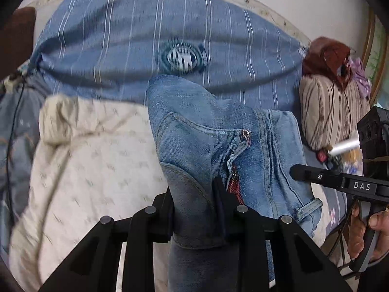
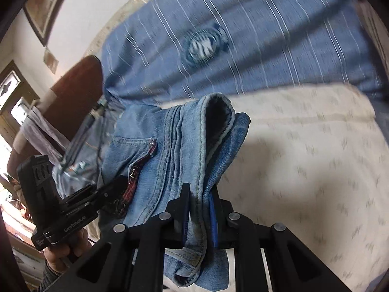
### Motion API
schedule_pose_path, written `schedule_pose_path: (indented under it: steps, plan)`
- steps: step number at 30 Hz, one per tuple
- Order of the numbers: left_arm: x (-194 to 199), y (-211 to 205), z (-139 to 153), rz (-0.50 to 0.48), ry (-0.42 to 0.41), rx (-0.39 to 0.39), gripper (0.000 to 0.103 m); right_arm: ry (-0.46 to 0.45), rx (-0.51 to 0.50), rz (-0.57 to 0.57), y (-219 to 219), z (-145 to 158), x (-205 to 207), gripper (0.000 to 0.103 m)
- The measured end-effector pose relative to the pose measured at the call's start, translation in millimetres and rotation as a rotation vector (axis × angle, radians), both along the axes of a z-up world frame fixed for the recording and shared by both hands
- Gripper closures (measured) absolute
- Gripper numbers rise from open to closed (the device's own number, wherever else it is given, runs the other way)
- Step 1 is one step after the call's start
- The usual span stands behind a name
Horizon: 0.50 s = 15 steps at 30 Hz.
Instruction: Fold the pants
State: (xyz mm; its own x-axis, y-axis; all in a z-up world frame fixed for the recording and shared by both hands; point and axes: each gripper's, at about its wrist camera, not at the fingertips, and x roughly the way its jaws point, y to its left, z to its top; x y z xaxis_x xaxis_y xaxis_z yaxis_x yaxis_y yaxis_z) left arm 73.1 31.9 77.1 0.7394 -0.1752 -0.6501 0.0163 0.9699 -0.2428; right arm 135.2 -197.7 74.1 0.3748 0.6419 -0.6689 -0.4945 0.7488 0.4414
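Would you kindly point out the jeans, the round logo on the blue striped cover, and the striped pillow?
jeans [image 1: 194, 131]: left wrist view, on the denim beside the front pocket.
round logo [image 1: 182, 57]: left wrist view, on its white centre.
striped pillow [image 1: 328, 112]: left wrist view, on its beige striped face.

Your grippers are matte black: the left gripper [image 1: 194, 204] has round silver pins on angular finger links, the right gripper [image 2: 199, 214] blue pads. One handle reads "DAS", the other "GenRobot.AI".
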Motion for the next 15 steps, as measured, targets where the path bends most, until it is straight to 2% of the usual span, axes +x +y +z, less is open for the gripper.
schedule_pose_path:
  steps: [3, 7, 10, 14, 15]
  plan:
    - [12.3, 8.2, 12.7, 0.014, -0.015, 0.007, 0.073, -0.020, 0.008, 0.012, 12.1, 19.9, 14.4, 0.088]
    - [28.8, 15.1, 7.9, 0.026, 0.009, 0.007, 0.073, -0.007, 0.008, 0.020, 22.6, 19.9, 32.5, 0.088]
    - [43.0, 19.5, -13.5, 0.029, 0.049, -0.009, 0.073, 0.031, 0.005, 0.014, 23.6, -0.3, 42.4, 0.088]
    - [60.9, 20.0, -59.7, 0.036, 0.144, -0.039, 0.072, 0.111, -0.014, -0.004, 24.4, -42.1, 57.6, 0.088]
    - [63.8, 20.1, -69.4, 0.040, 0.166, -0.046, 0.071, 0.129, -0.006, -0.060, 24.6, -52.5, 60.3, 0.088]
